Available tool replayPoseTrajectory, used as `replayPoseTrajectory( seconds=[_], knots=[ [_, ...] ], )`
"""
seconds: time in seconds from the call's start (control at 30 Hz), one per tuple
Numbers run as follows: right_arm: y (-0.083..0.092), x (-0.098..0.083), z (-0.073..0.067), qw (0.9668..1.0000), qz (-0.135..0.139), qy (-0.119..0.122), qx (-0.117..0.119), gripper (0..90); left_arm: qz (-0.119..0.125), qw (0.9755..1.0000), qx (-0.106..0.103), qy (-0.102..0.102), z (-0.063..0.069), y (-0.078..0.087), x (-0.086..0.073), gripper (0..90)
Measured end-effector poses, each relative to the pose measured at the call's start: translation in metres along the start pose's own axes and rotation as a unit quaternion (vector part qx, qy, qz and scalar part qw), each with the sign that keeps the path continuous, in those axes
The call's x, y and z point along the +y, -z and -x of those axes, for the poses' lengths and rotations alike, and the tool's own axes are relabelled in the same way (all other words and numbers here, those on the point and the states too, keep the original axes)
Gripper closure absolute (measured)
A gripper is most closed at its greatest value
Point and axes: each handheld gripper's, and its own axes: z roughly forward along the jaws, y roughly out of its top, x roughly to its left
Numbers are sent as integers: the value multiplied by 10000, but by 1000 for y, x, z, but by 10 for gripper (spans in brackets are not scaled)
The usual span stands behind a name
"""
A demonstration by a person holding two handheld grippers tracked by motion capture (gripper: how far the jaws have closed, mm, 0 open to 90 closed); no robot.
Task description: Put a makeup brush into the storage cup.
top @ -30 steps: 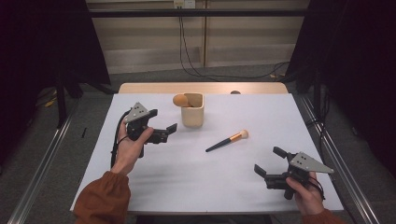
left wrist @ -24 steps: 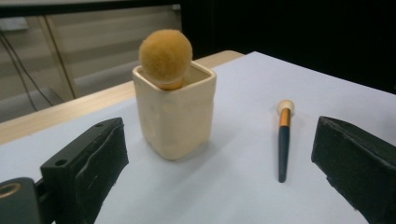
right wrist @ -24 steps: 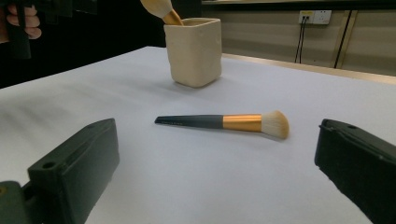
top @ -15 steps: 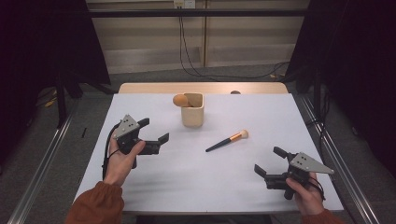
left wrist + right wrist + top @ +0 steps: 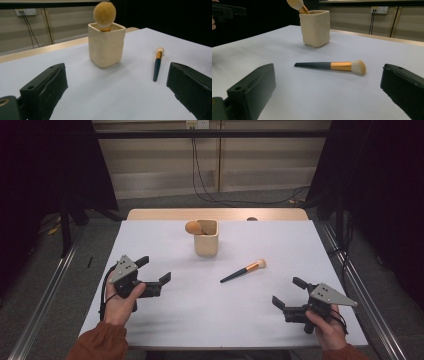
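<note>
A cream square cup stands at the table's back middle, with a round tan brush head sticking out of it. A makeup brush with a black handle, gold ferrule and pale bristles lies flat on the white table, right of the cup. My left gripper hovers at the left, open and holding nothing, aimed toward the cup. My right gripper stands open near the front right, its jaws facing the brush from a distance.
The white sheet covers a wooden tabletop whose far edge shows behind the cup. Dark curtains and metal rails flank the table. Cables hang down the back wall.
My left gripper has drawn back toward the front left, away from the cup, staying open. The right gripper and the brush have not moved.
</note>
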Motion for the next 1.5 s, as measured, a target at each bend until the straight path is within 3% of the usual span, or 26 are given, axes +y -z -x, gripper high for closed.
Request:
replayPoseTrajectory(
  seconds=[0.2,0.37,0.53,1.0,1.4,1.5],
  knots=[
    [-2,0,1,10000,-25,-22,-16,0,57,9998,152,152,-4,16,-7,30],
    [-2,0,0,10000,-23,5,11,0,21,9992,345,178,-6,29,-18,30],
    [0,0,0,10000,-20,-7,21,0,57,9991,385,168,-4,40,-21,30],
    [0,0,0,10000,7,-11,22,0,65,9991,399,103,0,46,-28,30],
    [-7,5,1,9999,52,-85,63,0,49,9993,343,172,0,48,-30,30],
    [-9,8,1,9999,92,-87,-17,0,46,9993,353,148,1,48,-30,30]
  ],
)
